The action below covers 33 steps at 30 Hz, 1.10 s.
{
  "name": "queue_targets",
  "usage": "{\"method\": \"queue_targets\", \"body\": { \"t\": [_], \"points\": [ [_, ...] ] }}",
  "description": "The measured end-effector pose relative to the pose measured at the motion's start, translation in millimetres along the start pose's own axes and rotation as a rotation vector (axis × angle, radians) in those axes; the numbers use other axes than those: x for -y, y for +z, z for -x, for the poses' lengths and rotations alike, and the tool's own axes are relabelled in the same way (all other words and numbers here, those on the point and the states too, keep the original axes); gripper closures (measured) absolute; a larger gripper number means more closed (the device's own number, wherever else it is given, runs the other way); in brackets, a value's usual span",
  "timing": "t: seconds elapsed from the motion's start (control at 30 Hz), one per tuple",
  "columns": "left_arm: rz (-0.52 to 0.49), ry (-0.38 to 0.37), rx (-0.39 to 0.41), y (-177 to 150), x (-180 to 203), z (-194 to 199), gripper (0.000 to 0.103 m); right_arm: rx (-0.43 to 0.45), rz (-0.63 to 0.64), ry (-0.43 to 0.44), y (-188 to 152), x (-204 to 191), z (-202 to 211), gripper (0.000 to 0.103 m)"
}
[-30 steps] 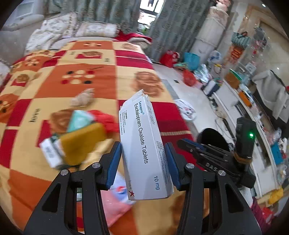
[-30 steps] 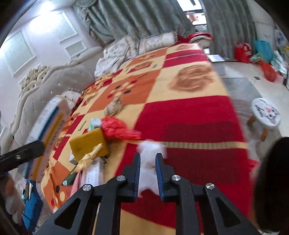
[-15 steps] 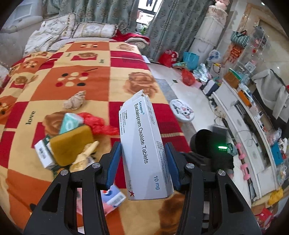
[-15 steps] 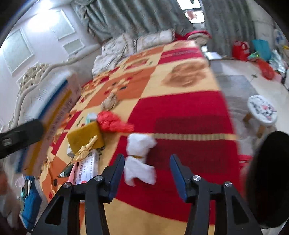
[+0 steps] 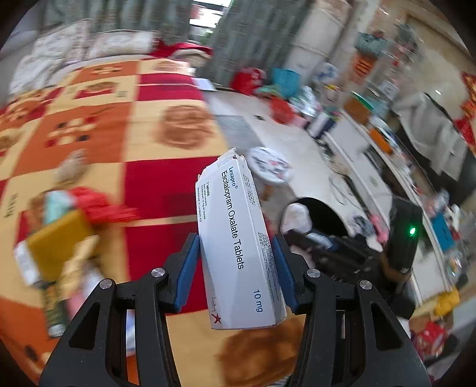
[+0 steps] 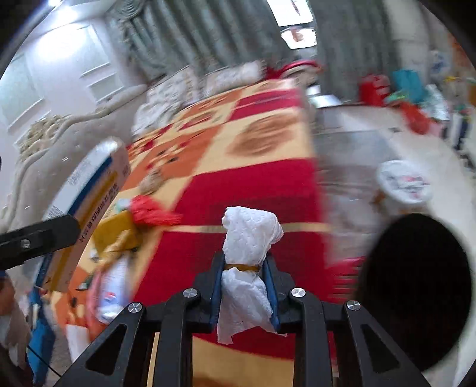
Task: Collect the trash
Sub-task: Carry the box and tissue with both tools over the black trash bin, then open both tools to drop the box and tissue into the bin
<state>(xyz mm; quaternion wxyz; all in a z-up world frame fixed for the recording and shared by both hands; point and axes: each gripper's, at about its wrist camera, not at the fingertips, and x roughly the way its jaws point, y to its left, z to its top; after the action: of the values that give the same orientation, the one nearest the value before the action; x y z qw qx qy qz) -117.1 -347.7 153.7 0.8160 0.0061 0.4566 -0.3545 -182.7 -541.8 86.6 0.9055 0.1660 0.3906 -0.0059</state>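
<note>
Now one tablet box (image 5: pixel 238 247), one paper wad (image 6: pixel 247 268), both clamped in jaws.

Daylight from the window (image 5: pixel 208 18) lights both views; backgrounds smear with motion blur, edges bend fisheye-dark.

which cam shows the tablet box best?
Left wrist: the tablet box fills centre frame in the left gripper, its label sharp and readable. Right wrist catches it only at the left edge, blurred, back side showing.
</note>
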Motion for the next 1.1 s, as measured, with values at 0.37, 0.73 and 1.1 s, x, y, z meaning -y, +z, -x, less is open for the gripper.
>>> {"method": "queue_targets", "body": {
  "t": [0.37,0.73,1.1],
  "points": [
    [-0.007,-0.233,-0.125,12,98,-92,0.053,-0.012,-0.215,-0.158,-14,129,37,0.079],
    [0.049,-0.362,-0.167,23,110,-123,0.039,-0.001,-0.305,-0.137,-22,155,38,0.038],
    [0.013,-0.175,-0.116,24,79,-85,0.039,0.019,-0.283,-0.101,-19,136,46,0.036]
  ]
}}
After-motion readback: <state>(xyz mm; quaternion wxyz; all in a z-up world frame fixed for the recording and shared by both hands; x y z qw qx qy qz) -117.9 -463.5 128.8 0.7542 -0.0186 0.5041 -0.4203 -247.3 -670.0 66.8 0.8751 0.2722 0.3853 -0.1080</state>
